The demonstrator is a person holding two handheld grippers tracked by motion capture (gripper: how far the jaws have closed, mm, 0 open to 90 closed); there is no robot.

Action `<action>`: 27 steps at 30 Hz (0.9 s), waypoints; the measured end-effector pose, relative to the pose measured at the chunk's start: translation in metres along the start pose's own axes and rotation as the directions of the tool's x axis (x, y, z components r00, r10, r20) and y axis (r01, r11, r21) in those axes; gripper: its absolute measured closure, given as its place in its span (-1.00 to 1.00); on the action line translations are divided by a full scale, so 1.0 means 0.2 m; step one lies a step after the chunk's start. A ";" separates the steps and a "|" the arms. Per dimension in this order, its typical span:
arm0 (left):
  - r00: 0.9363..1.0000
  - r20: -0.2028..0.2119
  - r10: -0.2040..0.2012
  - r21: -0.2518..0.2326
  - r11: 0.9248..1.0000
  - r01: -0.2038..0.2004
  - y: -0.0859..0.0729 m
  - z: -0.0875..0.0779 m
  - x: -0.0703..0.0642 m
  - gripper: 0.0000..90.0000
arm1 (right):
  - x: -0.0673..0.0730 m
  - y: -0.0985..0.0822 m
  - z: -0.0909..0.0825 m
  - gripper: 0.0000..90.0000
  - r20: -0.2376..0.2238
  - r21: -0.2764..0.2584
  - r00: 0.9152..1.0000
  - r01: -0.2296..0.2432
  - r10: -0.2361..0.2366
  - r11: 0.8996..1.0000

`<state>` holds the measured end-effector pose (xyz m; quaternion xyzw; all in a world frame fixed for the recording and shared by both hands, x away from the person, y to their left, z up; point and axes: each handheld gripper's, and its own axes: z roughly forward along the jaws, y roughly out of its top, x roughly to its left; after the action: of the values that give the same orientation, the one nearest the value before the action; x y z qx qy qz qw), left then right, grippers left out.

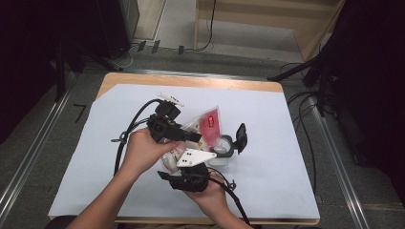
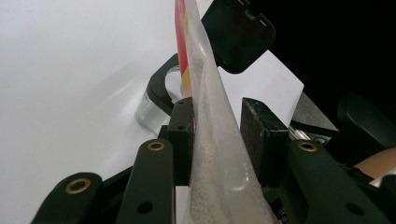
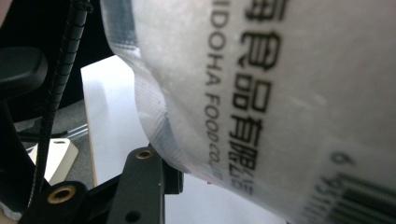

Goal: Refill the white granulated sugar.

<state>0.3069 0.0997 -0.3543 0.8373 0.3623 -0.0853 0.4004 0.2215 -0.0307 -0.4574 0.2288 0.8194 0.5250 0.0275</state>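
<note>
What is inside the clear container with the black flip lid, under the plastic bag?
The container stands open, its black lid flipped up. The bag held above covers most of its mouth, so its contents cannot be seen. Through its clear wall, nothing is recognisable.

The bag [image 2: 210, 140] is thin frosted plastic, glossy at its creases — printed in black on the back. The jar [image 2: 152, 109] is clear and glossy; the jaws look matt black plastic — brass-coloured rivets.
</note>
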 end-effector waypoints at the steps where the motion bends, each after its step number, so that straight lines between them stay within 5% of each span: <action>1: 1.000 0.004 -0.006 -0.005 1.000 0.006 0.00 0.00 0.00 0.47 | 0.00 0.00 0.00 0.38 0.000 0.001 1.000 -0.001 0.001 1.000; 17: 1.000 0.004 -0.014 -0.019 1.000 0.014 0.00 0.00 0.02 0.39 | -0.02 0.01 -0.01 0.38 -0.025 0.008 1.000 -0.016 0.016 1.000; 21: 0.997 0.035 -0.071 -0.009 0.997 0.071 0.00 0.01 0.05 0.35 | -0.03 0.01 -0.02 0.40 -0.038 0.006 0.998 -0.041 0.041 0.999; 27: 0.999 0.019 -0.051 -0.004 0.999 0.051 0.02 0.00 0.03 0.31 | -0.03 0.02 -0.03 0.40 -0.042 -0.005 0.998 -0.057 0.056 0.998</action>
<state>0.3132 0.1009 -0.3553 0.8261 0.3799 -0.1024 0.4034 0.2263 -0.0366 -0.4529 0.2407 0.8114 0.5326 -0.0038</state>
